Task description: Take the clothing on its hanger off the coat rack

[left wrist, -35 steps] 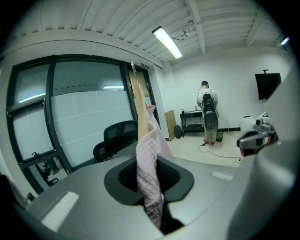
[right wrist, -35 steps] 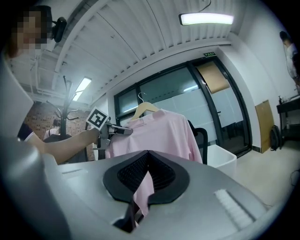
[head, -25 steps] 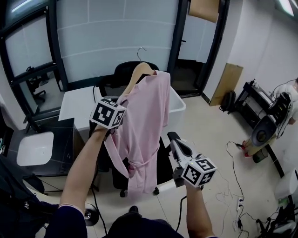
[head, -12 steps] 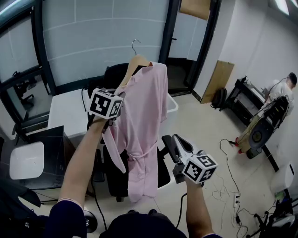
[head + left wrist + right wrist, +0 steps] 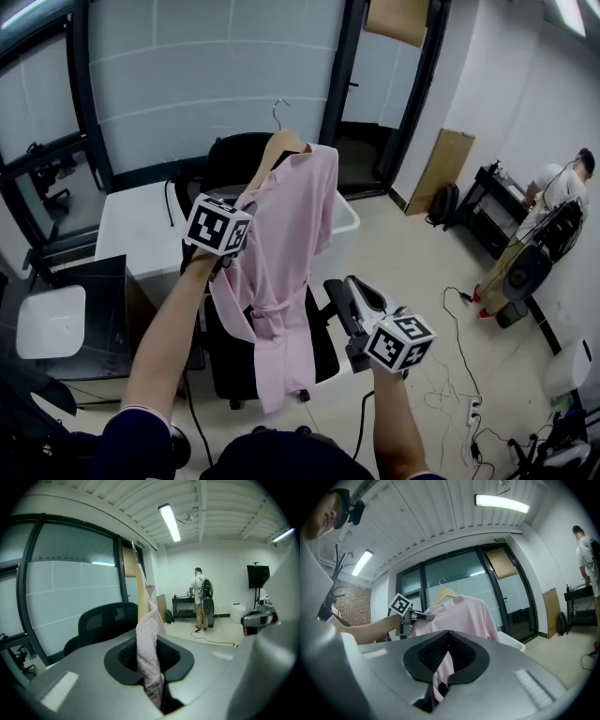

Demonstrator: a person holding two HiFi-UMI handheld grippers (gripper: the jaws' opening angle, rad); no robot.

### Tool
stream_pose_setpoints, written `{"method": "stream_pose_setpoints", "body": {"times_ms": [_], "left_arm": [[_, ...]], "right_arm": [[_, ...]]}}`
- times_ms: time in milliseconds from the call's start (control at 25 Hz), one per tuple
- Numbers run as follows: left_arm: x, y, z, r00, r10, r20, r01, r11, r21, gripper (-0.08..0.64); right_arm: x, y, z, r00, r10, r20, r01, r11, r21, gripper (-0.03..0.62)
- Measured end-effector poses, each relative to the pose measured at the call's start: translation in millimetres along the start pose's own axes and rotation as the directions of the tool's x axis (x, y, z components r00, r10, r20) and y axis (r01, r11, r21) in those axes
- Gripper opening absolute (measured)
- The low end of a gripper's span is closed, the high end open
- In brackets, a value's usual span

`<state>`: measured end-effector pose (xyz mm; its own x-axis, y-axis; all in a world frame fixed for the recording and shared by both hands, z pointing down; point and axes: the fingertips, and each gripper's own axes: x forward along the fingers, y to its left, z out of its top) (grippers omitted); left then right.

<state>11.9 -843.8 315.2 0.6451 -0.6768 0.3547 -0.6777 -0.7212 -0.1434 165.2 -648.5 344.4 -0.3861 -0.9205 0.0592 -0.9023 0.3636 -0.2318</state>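
Over the black office chair (image 5: 230,155), garment (image 5: 291,225): pink, long, hanging full length from a wooden hanger (image 5: 270,155); its hem reaches below the chair seat.
Hanger: tilted, wire hook pointing up against the frosted window glass; the garment's collar sits on the hanger's right shoulder end, and the left arm of the wood is bare.
Left gripper (image 5: 228,255): raised at the garment's left shoulder edge. Its own view shows the jaws clamped on a fold of the pink cloth (image 5: 149,663), with the hanger wood (image 5: 142,597) rising straight above the fold.
Right gripper (image 5: 335,289): lower, pointing level, tip just beside the garment's right edge at waist height. Its own view shows the pads meeting at the tips (image 5: 447,637). Pink cloth shows through the slit below them; whether any of it is pinched I cannot tell.
Right gripper view, background: the garment (image 5: 459,613) on its hanger (image 5: 446,593), with the left gripper (image 5: 423,616) at its shoulder.
Surroundings: white table (image 5: 141,216) left of the chair; white bin (image 5: 345,217) behind the garment; a person (image 5: 553,192) stands at a cart by the far right wall.
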Motion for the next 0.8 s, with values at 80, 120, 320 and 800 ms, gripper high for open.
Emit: {"method": "stream_pose_setpoints", "body": {"times_ms": [80,120,320,800], "left_arm": [[4.6,-5.8,-18.0,1.0,-0.011,-0.015,0.01,1.0,-0.022,0.043],[6.7,-9.2,-28.2,1.0,-0.015,-0.024,0.015,0.999,-0.033,0.043],[15.6,-32.3,-85.6,0.995,-0.049,-0.082,0.042,0.995,-0.089,0.043],[34.5,-77.3,-203.1,0.98,-0.064,-0.189,0.021,0.975,-0.222,0.044]], "right_arm": [[0.5,-1.4,-6.8,1.0,0.003,-0.019,-0.003,1.0,0.007,0.002],[0.3,-1.9,-11.2,1.0,0.005,-0.031,-0.005,1.0,0.012,0.002],[-3.2,-2.6,-39.6,0.995,0.014,-0.096,-0.011,0.999,0.031,0.002],[-14.2,-14.9,-95.9,0.975,0.051,-0.217,-0.033,0.996,0.088,0.002]]}}
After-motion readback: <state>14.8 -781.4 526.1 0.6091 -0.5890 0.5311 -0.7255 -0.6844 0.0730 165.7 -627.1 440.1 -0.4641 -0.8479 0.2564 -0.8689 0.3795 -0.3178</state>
